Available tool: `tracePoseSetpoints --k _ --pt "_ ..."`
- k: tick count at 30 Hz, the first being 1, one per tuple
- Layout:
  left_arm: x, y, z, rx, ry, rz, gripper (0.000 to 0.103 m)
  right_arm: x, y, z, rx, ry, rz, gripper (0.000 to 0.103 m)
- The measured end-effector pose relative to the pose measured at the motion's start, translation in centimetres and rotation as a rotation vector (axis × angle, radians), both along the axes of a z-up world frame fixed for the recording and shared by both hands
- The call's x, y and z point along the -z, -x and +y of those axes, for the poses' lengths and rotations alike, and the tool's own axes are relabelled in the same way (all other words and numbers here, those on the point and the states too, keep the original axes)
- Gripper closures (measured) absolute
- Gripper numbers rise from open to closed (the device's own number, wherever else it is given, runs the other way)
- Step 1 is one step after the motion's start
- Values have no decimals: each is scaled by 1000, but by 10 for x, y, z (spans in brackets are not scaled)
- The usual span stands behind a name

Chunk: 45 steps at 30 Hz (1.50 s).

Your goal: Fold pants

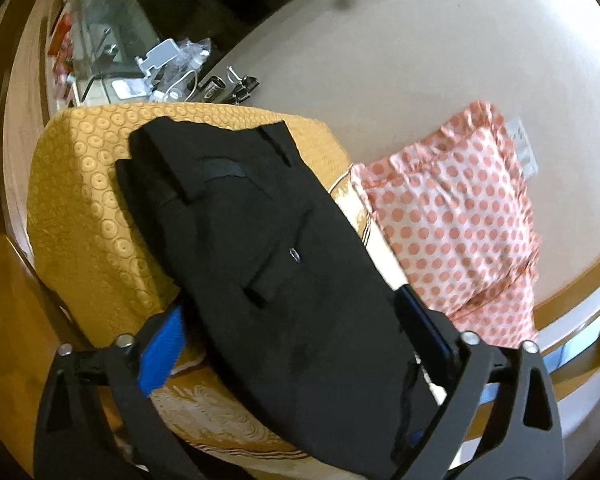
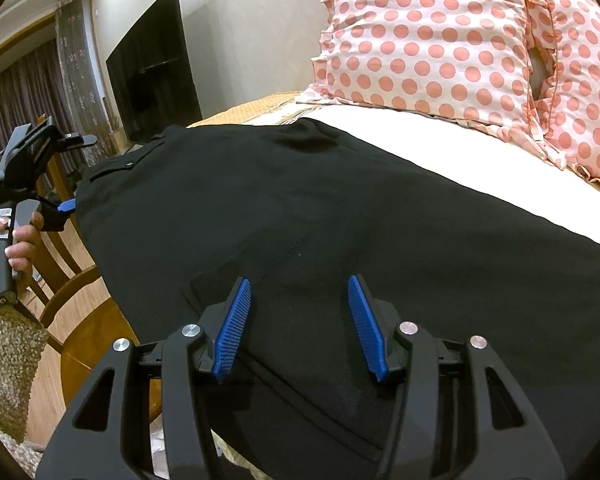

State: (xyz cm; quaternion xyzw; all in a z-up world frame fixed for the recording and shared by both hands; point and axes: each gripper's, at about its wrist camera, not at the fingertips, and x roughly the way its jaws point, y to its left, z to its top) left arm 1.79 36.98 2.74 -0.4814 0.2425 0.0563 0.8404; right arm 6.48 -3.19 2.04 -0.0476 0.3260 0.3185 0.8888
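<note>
Black pants (image 1: 260, 248) lie across a yellow patterned bedspread (image 1: 88, 208), with the waistband, belt loops and a button at the far end. In the right wrist view the pants (image 2: 340, 208) spread wide over the bed. My left gripper (image 1: 292, 312) is open, its jaws wide on either side of the pants, with the right finger partly hidden behind the cloth. My right gripper (image 2: 300, 316) is open just above the pants fabric, holding nothing. The left gripper (image 2: 70, 172) also shows in the right wrist view, at the waistband end.
A pink polka-dot pillow (image 1: 452, 216) lies to the right of the pants; pillows (image 2: 440, 36) also show in the right wrist view. A cluttered glass table (image 1: 140, 64) stands beyond the bed. A TV (image 2: 152, 76) and wooden chair (image 2: 64, 276) are at left.
</note>
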Motion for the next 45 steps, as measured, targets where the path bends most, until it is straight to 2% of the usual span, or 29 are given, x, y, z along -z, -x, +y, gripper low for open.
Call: tracePoseSetpoints --k 4,7,8,10,12,17,20,22,25,30,34,37,40,42,45 --pt "9 -1 8 -25 46 16 32 1 -1 1 3 -7 -3 49" --pt "12 0 10 -44 53 27 48 1 -1 -1 6 -23 3 49" --pt "13 0 10 -53 47 37 53 1 -2 -2 9 -38 8 49" --pt "13 -2 9 -67 13 72 74 0 -2 -7 14 -68 20 49" --pt "12 -2 7 -71 -21 86 81 -1 -2 -15 26 -89 25 49" --pt "-17 -6 -16 -64 -207 99 87 -8 1 -43 77 -146 18 49" --pt "-48 -13 -39 -39 -328 69 87 -14 5 -65 116 -178 -4 49" --pt "-70 -19 -59 -7 -410 42 88 -18 8 -81 155 -196 -21 44" --pt "-100 -31 -100 66 -514 -5 88 -20 10 -108 218 -224 -33 44" --pt "-138 -55 -198 270 -661 -114 88 -21 14 -156 340 -260 -53 44" --pt "-148 -57 -289 478 -763 -220 88 -18 20 -197 461 -287 -58 44" --pt "-124 -45 -375 731 -843 -277 88 -14 27 -227 562 -293 -66 44" --pt "-75 -35 -437 962 -895 -222 88 -8 31 -252 642 -296 -56 44" --pt "-43 -32 -461 1041 -940 -163 88 -3 33 -263 681 -301 -42 44" --pt "-21 -34 -466 1094 -905 -104 89 3 34 -277 719 -319 -20 44"
